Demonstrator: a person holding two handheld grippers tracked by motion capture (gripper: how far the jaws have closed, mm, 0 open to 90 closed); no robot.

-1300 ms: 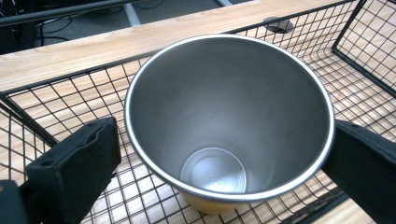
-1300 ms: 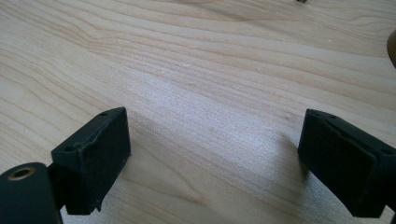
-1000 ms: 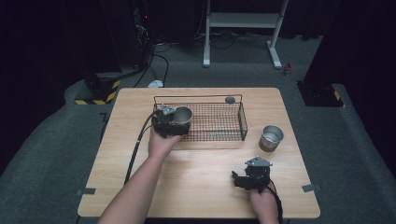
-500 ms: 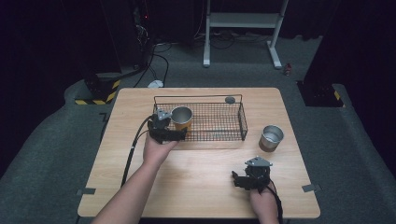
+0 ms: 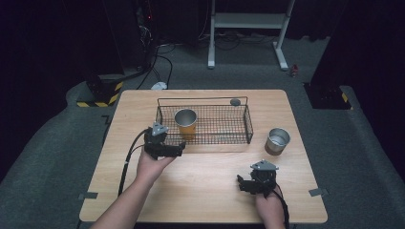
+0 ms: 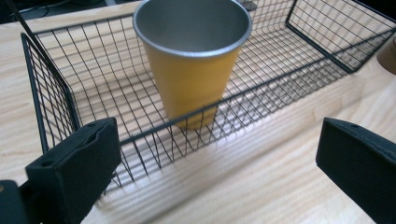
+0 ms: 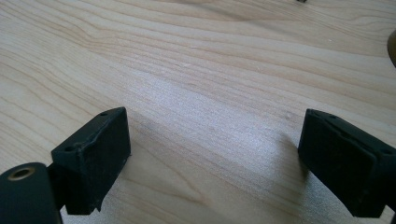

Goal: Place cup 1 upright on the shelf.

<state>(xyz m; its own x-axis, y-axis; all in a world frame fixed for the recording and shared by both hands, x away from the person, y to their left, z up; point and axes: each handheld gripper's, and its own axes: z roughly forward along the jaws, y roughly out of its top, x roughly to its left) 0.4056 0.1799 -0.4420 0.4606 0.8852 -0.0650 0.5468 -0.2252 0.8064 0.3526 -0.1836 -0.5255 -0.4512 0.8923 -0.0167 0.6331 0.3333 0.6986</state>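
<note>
A yellow cup [image 5: 186,122] with a metal inside stands upright in the left part of a black wire basket [image 5: 249,125]. My left gripper [image 5: 180,149] is open just outside the basket's front left corner and holds nothing. In the left gripper view, the cup [image 6: 191,70] stands behind the basket's front wall [image 6: 46,107], beyond the wide-apart jaws of the left gripper [image 6: 217,140]. My right gripper [image 5: 243,183] rests low over the table near the front right. In its own view the right gripper [image 7: 210,135] is open, with bare wood between its jaws.
A second metal cup [image 5: 277,140] with a brown outside stands on the table right of the basket. A small dark round object [image 5: 235,101] lies by the basket's back rim. The wooden table [image 5: 205,191] has bare room between the two grippers.
My left gripper has let go of the yellow cup and drawn back out of the basket toward the person. The cup stays standing in the basket. The right gripper has not moved.
</note>
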